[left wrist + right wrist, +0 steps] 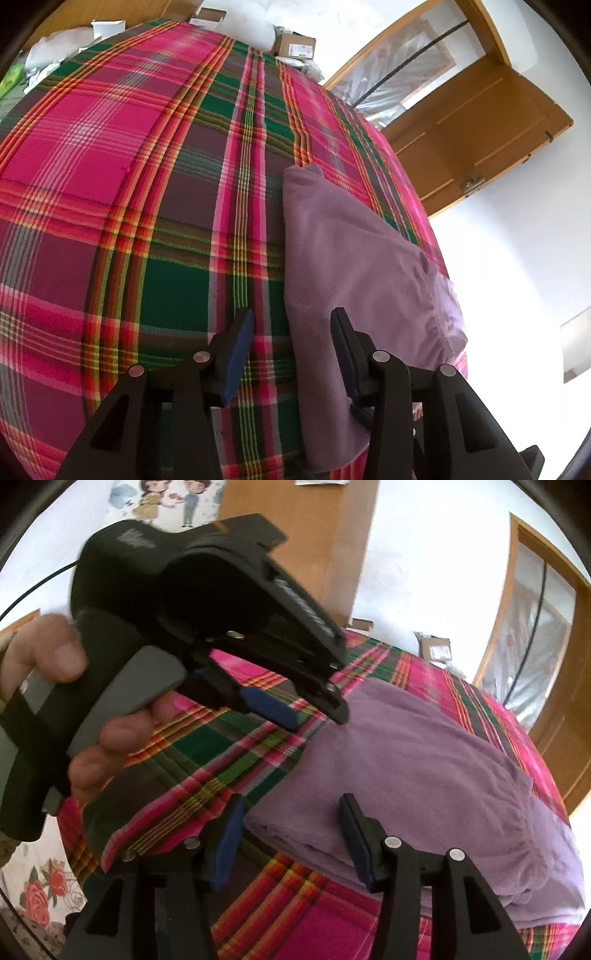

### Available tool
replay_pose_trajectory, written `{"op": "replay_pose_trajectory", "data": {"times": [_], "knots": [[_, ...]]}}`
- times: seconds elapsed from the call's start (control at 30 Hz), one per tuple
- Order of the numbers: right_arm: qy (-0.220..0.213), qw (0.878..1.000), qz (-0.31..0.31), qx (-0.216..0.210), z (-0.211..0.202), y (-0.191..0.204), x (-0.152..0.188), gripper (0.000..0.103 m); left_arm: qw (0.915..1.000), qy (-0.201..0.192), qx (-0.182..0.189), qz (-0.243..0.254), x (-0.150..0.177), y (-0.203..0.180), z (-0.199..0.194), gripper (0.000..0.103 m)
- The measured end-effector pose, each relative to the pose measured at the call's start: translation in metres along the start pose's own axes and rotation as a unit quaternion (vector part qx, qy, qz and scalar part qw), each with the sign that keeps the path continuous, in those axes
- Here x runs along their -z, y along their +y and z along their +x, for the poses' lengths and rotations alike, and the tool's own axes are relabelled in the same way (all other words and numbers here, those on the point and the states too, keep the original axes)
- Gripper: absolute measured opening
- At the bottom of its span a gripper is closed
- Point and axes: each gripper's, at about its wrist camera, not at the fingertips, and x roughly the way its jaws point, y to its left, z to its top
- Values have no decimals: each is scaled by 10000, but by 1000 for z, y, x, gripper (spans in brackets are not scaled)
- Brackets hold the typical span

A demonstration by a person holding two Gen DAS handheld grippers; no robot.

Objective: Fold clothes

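A folded purple garment (351,258) with a gathered elastic band lies on a pink, green and red plaid bedcover (129,184), near the bed's right edge. My left gripper (291,317) is open just above the garment's left edge, with nothing between its fingers. In the right wrist view the same garment (424,768) lies flat, and my right gripper (291,801) stands open over its near corner, empty. The left gripper (314,716), held by a hand (110,734), hovers over the garment's far left edge with its jaws apart.
Cardboard boxes (295,46) and white bags sit at the far end of the bed. A wooden door (480,129) stands open to the right, beyond the white floor. A floral sheet (40,886) shows below the plaid cover (207,753) at the left.
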Motion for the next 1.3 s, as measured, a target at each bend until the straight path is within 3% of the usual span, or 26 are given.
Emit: {"op": "replay_pose_trajectory", "data": {"times": [0.2, 0.27, 0.37, 0.6, 0.77, 0.9, 1.3], "knots": [[-62, 9999, 13, 105, -2, 2, 3, 41, 9999, 50, 96, -88, -4, 0, 2, 46], [-109, 9998, 75, 124, -6, 1, 3, 24, 9999, 54, 117, -111, -4, 1, 2, 46], [-202, 9995, 156, 170, -13, -3, 2, 17, 9997, 74, 157, -164, -5, 2, 2, 47], [-291, 9990, 300, 132, -25, -8, 1, 14, 9980, 192, 401, -459, -6, 6, 3, 56], [-382, 9984, 418, 92, -35, -12, 1, 14, 9972, 339, 462, -479, -5, 2, 5, 57], [-454, 9976, 513, 60, -43, -15, 1, 14, 9923, 570, 752, -804, -7, 3, 14, 57], [-498, 9964, 686, -97, -44, -28, -3, 14, 9872, 689, 1135, -878, -23, -7, 39, 55]]}}
